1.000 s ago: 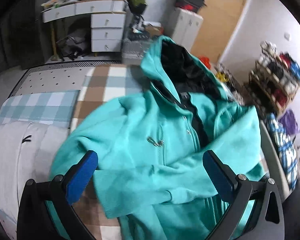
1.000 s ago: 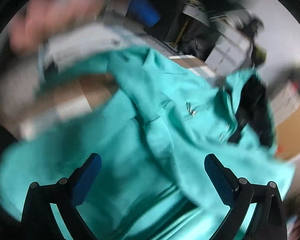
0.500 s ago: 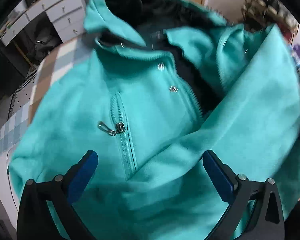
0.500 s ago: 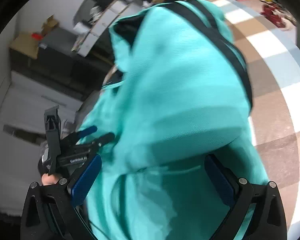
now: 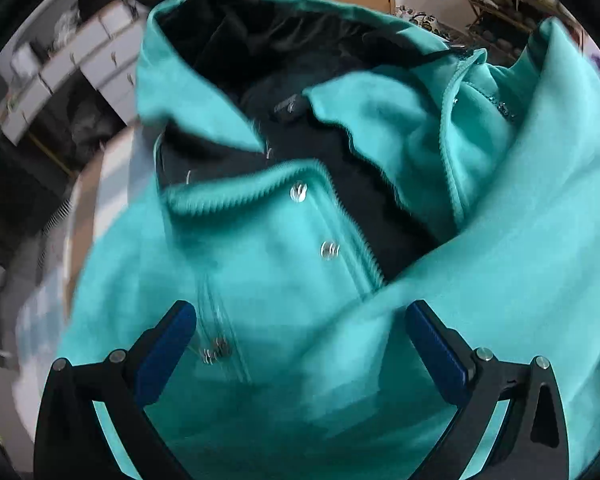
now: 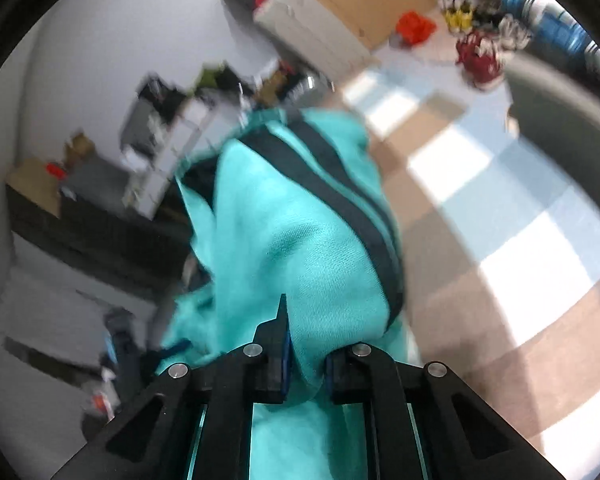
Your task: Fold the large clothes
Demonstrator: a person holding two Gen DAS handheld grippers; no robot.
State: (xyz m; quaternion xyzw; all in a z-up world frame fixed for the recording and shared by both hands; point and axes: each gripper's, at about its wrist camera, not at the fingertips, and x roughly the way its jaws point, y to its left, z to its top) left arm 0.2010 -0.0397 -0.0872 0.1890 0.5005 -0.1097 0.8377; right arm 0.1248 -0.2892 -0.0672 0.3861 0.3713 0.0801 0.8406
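The teal hooded jacket (image 5: 260,280) is lying crumpled and partly open, its front facing up. Its dark lining (image 5: 284,52) is showing inside the hood and along the open zipper. Two metal snaps (image 5: 330,249) are sitting beside the zipper edge, and a pocket zipper pull (image 5: 216,350) is lying lower down. A sleeve (image 5: 500,272) is draping diagonally across the front. One bunched fold (image 6: 304,272) is hanging pinched, dark stripes running along it.
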